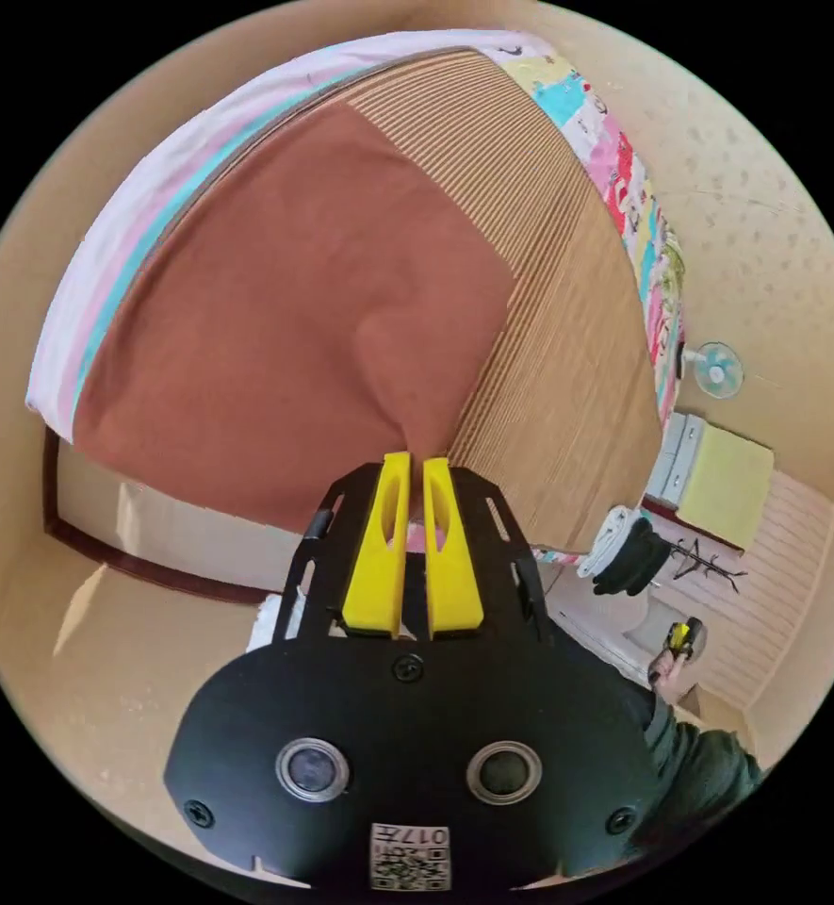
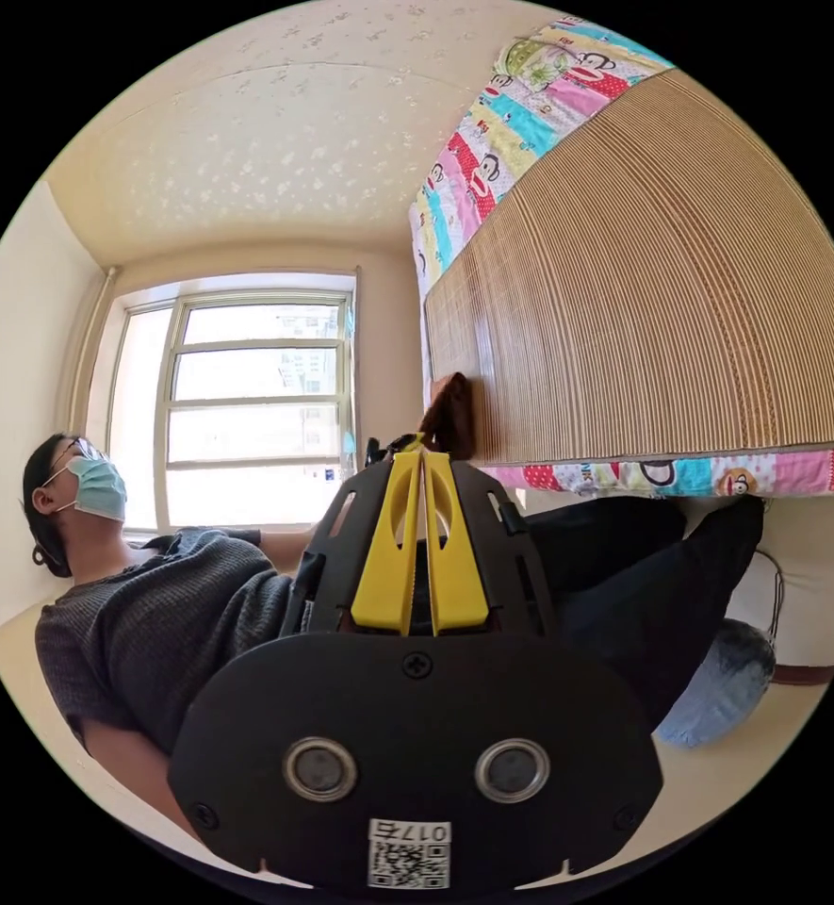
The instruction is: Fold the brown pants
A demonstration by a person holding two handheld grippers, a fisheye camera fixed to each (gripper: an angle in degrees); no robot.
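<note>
Pants [image 1: 285, 311] spread on bed mat [image 1: 567, 358]. Left claw [image 1: 415, 462] clamped on pants edge; right claw [image 2: 423, 457] clamped on another corner [image 2: 452, 415], probably lifting to fold.

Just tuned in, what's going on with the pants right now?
A person is working the brown pants on a bed covered by a ribbed bamboo mat. The left gripper is shut on an edge of the pants, which lie spread wide over the mat. In the right gripper view, the right gripper has its jaws closed on a bunched bit of brown fabric at the mat's edge. Both ends look pinched; no finished fold is evident yet.
</note>
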